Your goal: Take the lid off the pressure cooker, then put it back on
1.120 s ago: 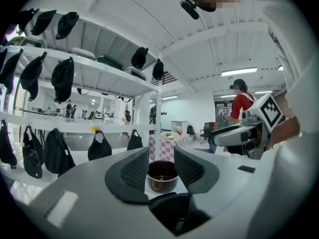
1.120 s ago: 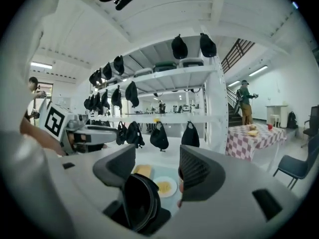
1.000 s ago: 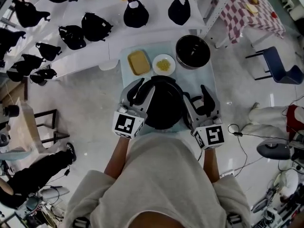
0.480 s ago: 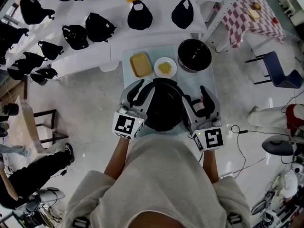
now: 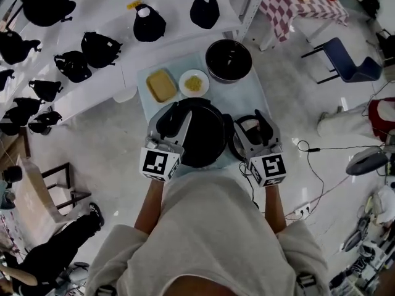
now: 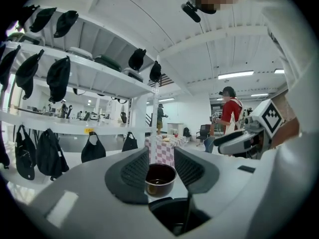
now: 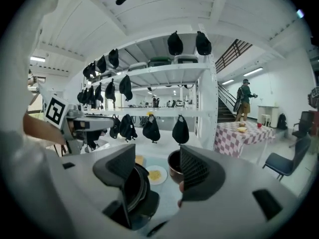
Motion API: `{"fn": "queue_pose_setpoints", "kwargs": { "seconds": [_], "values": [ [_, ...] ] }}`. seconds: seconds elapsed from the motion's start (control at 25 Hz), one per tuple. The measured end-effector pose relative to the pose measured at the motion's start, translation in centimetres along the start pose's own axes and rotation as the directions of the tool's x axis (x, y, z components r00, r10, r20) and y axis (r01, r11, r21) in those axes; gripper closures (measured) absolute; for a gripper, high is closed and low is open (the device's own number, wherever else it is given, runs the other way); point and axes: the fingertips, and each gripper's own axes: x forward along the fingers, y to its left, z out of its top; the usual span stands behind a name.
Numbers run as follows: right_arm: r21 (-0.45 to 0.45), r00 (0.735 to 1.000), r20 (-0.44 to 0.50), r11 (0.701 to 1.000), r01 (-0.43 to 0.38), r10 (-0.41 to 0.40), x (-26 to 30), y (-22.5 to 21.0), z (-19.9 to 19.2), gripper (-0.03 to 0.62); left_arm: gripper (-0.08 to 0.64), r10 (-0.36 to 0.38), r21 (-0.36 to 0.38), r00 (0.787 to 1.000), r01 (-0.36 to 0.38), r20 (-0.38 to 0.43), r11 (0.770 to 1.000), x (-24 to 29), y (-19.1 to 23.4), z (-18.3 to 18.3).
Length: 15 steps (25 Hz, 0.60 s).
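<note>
Currently, lid (image 5: 200, 134) over table (image 5: 259, 97) centre, between both grippers; left gripper (image 5: 174, 114) jaws half-closed on its black edge; right gripper (image 5: 250, 122) jaws wide, lid rim just beside one pad

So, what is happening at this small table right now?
A person holds a gripper in each hand over a small blue table. The left gripper seems to grip the black lid, which is tilted. The right gripper is open beside the lid, with nothing between its jaws. The open cooker pot stands at the back of the table beside a plate of yellow food, so the lid is off and not yet back on.
</note>
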Motion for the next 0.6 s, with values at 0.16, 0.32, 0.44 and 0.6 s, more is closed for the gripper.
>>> {"fn": "queue_pose_setpoints", "kwargs": {
  "seconds": [0.16,0.32,0.44,0.6],
  "values": [
    [0.043,0.991,-0.118,0.997,0.067,-0.061,-1.9,-2.3,-5.2,0.313,0.411,-0.052,-0.009,0.999,0.052,-0.007,0.999,1.3,-1.5,-0.4],
    [0.09,0.967,-0.239,0.989,0.117,-0.093,-3.8,-3.7,-10.5,0.308,0.41,-0.099,-0.014,0.995,0.099,-0.013,0.995,2.4,-2.8,-0.7],
    [0.12,0.939,-0.334,0.984,0.13,-0.084,-4.4,-4.2,-14.7,0.304,0.41,-0.122,-0.01,0.992,0.122,-0.016,0.993,3.1,-3.5,-0.9],
    [0.154,0.885,-0.464,0.979,0.131,-0.045,-4.6,-5.1,-20.4,0.301,0.41,-0.137,-0.011,0.99,0.137,-0.022,0.991,3.4,-4.3,-1.1]
  ]
}}
